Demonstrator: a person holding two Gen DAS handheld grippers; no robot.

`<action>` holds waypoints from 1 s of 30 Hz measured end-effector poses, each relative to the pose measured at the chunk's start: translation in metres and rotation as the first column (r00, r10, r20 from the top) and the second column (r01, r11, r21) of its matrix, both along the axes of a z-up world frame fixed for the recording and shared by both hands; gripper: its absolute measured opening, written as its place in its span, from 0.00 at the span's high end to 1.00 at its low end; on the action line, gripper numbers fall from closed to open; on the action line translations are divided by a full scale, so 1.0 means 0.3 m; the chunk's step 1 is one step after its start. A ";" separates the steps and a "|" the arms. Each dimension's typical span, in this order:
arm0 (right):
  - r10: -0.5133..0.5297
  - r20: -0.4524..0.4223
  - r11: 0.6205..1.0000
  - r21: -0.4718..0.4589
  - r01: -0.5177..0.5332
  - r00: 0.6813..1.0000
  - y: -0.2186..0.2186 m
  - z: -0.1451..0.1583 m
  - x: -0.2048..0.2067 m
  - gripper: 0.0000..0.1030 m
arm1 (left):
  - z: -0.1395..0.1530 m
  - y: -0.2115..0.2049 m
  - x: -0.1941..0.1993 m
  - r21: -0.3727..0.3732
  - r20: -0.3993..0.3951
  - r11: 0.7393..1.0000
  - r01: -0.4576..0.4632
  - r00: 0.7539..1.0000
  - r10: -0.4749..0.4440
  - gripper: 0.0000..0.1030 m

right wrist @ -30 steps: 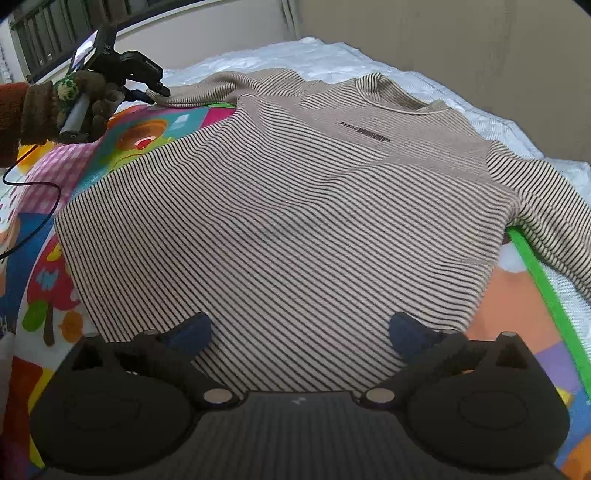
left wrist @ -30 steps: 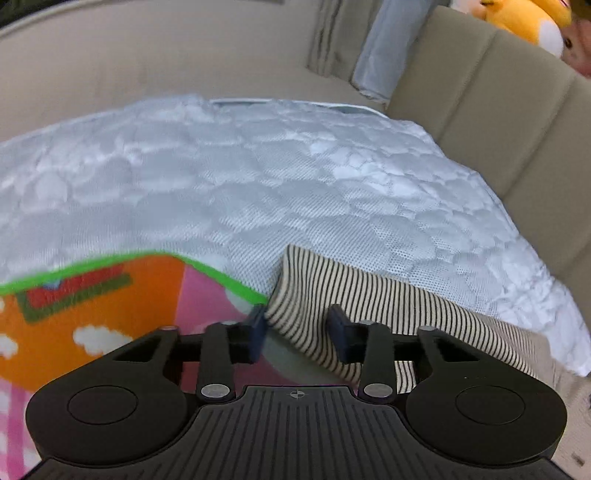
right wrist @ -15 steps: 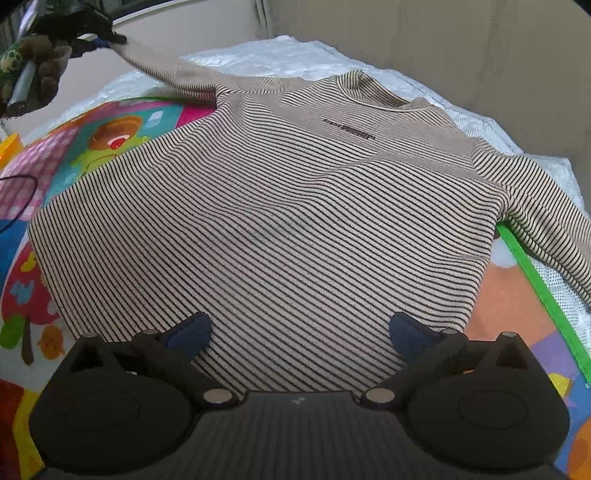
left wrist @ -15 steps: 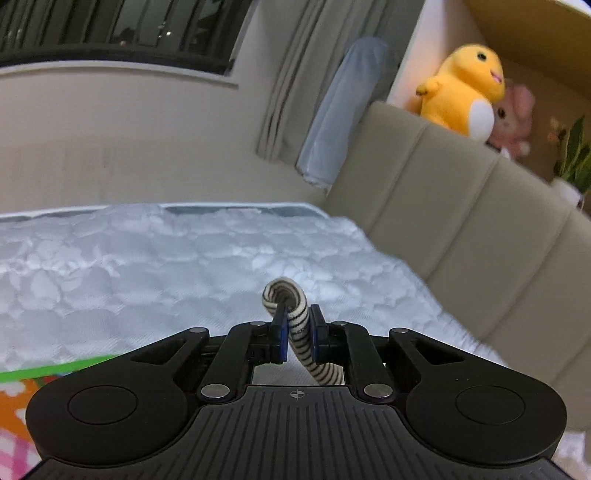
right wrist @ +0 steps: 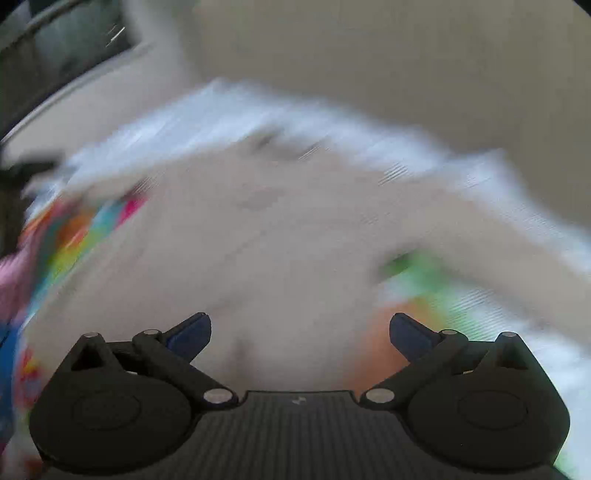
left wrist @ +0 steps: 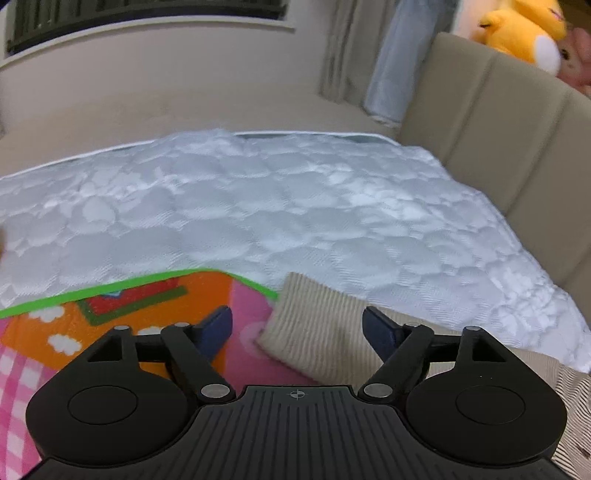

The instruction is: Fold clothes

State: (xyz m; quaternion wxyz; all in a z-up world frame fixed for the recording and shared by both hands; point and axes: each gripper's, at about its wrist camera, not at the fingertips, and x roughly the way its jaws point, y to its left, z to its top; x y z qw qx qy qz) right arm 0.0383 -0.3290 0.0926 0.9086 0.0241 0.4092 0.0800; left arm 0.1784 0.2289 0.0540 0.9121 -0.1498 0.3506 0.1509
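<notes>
The striped beige sweater's sleeve cuff (left wrist: 317, 325) lies on the colourful play mat (left wrist: 122, 314) at the mattress edge. My left gripper (left wrist: 297, 330) is open, its blue pads on either side of the cuff, not pinching it. In the right wrist view the sweater body (right wrist: 280, 236) is a heavy motion blur spread over the mat. My right gripper (right wrist: 299, 332) is open and empty above the sweater's lower part.
A white quilted mattress (left wrist: 258, 206) lies under the mat. A beige padded headboard (left wrist: 498, 129) stands on the right, with a yellow plush toy (left wrist: 517, 29) on top. A wall and curtain (left wrist: 373, 55) stand behind.
My left gripper had closed on the cuff and lifted it; now it is open with the cuff back down on the mat. The right view has turned blurred from fast motion.
</notes>
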 end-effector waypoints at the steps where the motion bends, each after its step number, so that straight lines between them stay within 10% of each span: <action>1: -0.095 0.047 0.995 -0.018 0.096 0.994 -0.078 0.024 0.006 0.01 | 0.005 -0.024 -0.002 0.006 0.006 1.000 0.029 1.000 -0.029 0.16; 6: -0.376 0.096 0.922 -0.058 0.382 0.922 -0.381 0.034 0.014 0.56 | 0.013 -0.189 -0.005 0.003 0.014 0.971 0.239 0.971 -0.239 0.08; 16: -0.628 0.007 0.777 -0.045 0.628 0.778 -0.728 -0.053 -0.010 0.60 | -0.001 -0.433 -0.070 -0.030 -0.013 0.817 0.576 0.817 -0.576 0.03; 30: -0.544 -0.011 0.839 -0.044 0.543 0.839 -0.663 -0.014 0.048 0.97 | -0.075 -0.401 -0.062 -0.169 -0.118 0.826 0.538 0.821 -0.559 0.01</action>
